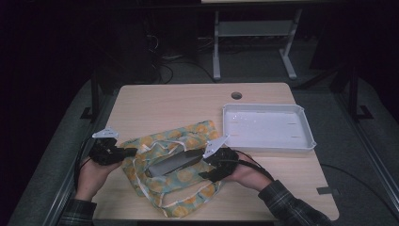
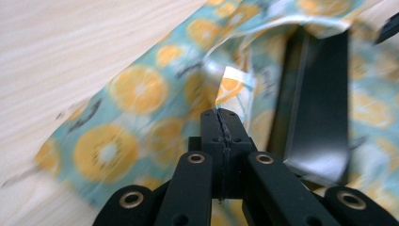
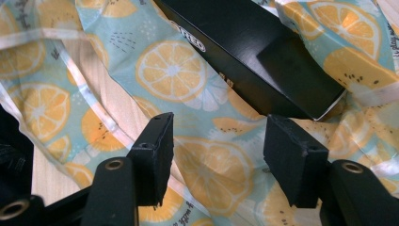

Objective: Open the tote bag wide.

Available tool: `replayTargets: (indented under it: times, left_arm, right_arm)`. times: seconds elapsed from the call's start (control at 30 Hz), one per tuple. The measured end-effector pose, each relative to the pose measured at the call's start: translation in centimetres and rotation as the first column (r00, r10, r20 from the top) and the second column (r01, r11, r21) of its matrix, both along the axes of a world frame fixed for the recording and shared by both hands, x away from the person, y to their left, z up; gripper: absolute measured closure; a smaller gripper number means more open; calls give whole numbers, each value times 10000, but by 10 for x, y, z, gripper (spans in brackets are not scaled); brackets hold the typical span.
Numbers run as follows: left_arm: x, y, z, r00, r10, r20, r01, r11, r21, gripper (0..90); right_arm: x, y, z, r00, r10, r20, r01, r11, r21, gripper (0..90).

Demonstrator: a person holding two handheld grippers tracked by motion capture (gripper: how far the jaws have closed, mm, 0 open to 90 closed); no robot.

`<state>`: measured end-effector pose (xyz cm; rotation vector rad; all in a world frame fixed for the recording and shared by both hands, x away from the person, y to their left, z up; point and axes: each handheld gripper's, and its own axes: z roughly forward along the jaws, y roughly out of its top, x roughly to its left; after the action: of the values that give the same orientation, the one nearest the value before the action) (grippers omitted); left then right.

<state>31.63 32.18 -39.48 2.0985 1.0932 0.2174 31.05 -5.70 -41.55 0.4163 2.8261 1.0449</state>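
The high view looks forward and down over the whole worktop (image 1: 155,108). Both gripper views sit close above the lemon-print bag (image 1: 174,165), at its lower centre.

Dim room, walls lost in darkness. Grey carpeted floor (image 1: 263,66) all around. In the middle, a light wooden table (image 1: 164,101) with rounded corners and a round cable hole (image 1: 236,95) near its far edge. On its right half, a white shallow tray (image 1: 305,126). Beyond it, the grey metal legs of a second table (image 1: 216,47), joined by a crossbar. Tangled dark cables (image 1: 162,61) on the floor at the back left. A strip of grey tape (image 1: 328,190) on the carpet at the right.
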Motion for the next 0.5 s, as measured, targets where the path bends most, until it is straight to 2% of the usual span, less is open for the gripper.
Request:
replayTargets:
  times: [0.13,0.3,0.4,0.5]
  left_arm:
    - [5,8,-14,9988,-83,-481,105,9989,456,895]
    - [9,7,-28,9941,-216,-1066,314,9953,915,895]
    - [11,5,-35,9912,-281,-1290,446,9909,1269,895]
    - [13,3,-41,9885,-246,-1490,459,9889,1412,890]
  right_arm:
    - [1,0,-1,10000,9,-9,-10,10000,-28,411]
    - [1,0,-3,10000,20,-14,-20,9999,-141,406]
    - [2,0,-4,9999,96,50,-95,9998,-162,406]
    - [2,-1,-4,10000,80,53,-78,9997,-215,405]
